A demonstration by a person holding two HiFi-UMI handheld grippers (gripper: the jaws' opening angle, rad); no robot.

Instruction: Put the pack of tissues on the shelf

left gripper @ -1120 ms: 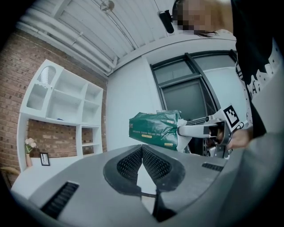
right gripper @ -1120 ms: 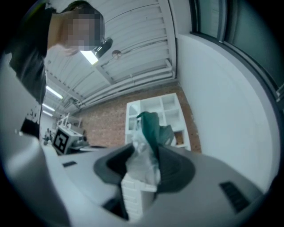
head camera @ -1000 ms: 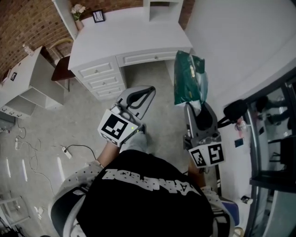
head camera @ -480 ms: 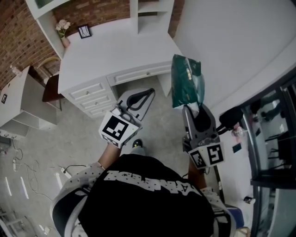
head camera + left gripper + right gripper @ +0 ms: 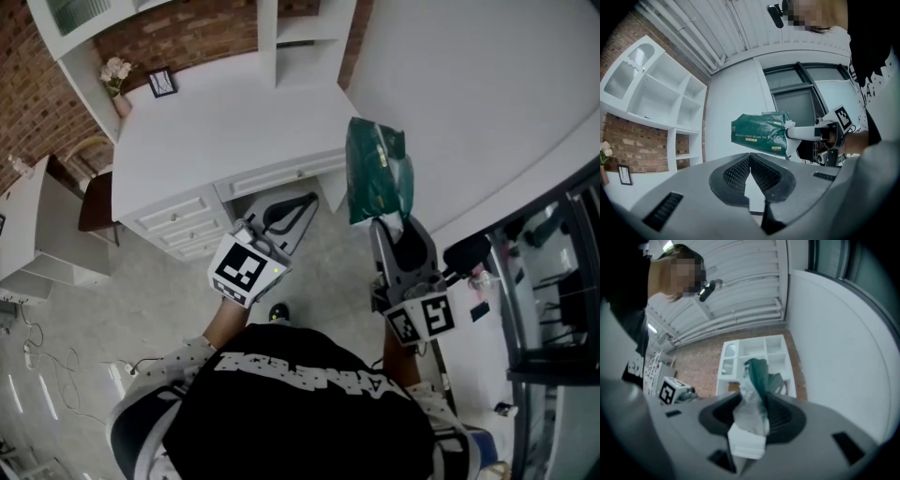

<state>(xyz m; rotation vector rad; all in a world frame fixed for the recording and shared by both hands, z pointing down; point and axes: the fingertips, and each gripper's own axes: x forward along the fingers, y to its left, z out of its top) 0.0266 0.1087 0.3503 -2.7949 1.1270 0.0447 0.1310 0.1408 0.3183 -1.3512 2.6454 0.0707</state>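
Closest in, the right gripper (image 5: 754,399) is clenched on only the crumpled pale end of the wrapper of the pack of tissues (image 5: 757,376), so the green bulk sticks out past the jaws unsupported. That thin pinch is the likely weak point: the film could slide out of the pads, or the pack could swing and sag as it is carried up. The left gripper (image 5: 750,157) has its jaws pressed together on nothing and is well apart from the pack, giving no support. The right gripper view alone shows how little wrapper is caught. The left gripper view gives the pack (image 5: 759,132) side-on, held out in the air. Only the head view shows the desk (image 5: 216,103) standing between the person and the shelf (image 5: 300,37). The reach across it may be long, and the pack's loose end could clip a shelf edge.
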